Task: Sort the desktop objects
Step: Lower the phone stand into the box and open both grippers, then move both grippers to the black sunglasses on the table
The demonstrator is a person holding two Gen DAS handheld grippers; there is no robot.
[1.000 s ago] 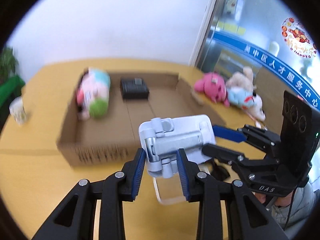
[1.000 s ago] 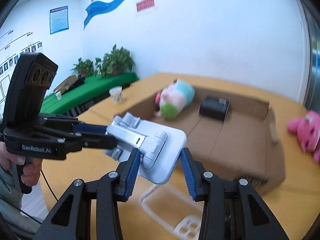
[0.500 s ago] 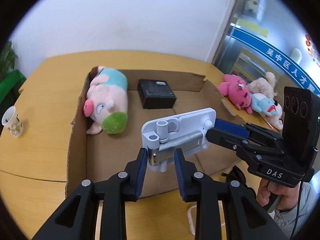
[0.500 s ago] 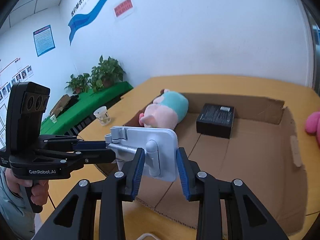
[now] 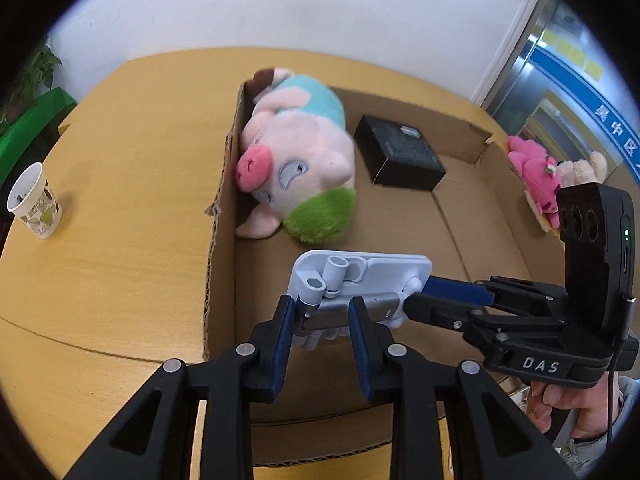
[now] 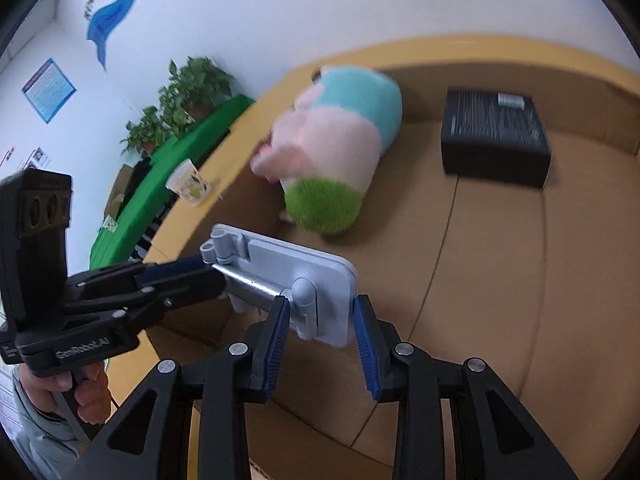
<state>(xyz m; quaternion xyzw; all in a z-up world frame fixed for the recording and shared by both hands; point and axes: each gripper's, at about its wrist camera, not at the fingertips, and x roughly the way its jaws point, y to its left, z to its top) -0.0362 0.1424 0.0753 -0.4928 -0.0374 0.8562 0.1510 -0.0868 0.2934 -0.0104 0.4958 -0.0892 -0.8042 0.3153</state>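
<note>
Over the open brown cardboard box (image 5: 460,216), left gripper (image 5: 320,324) and right gripper (image 6: 318,320) jaws each clamp the white folding plastic phone stand (image 5: 384,272), held above the box floor near the pink plush pig (image 5: 296,160).

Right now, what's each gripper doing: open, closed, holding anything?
Left gripper: closed on the metal arm of the white phone stand.
Right gripper: closed on the stand's plate end, over the cardboard box.
</note>
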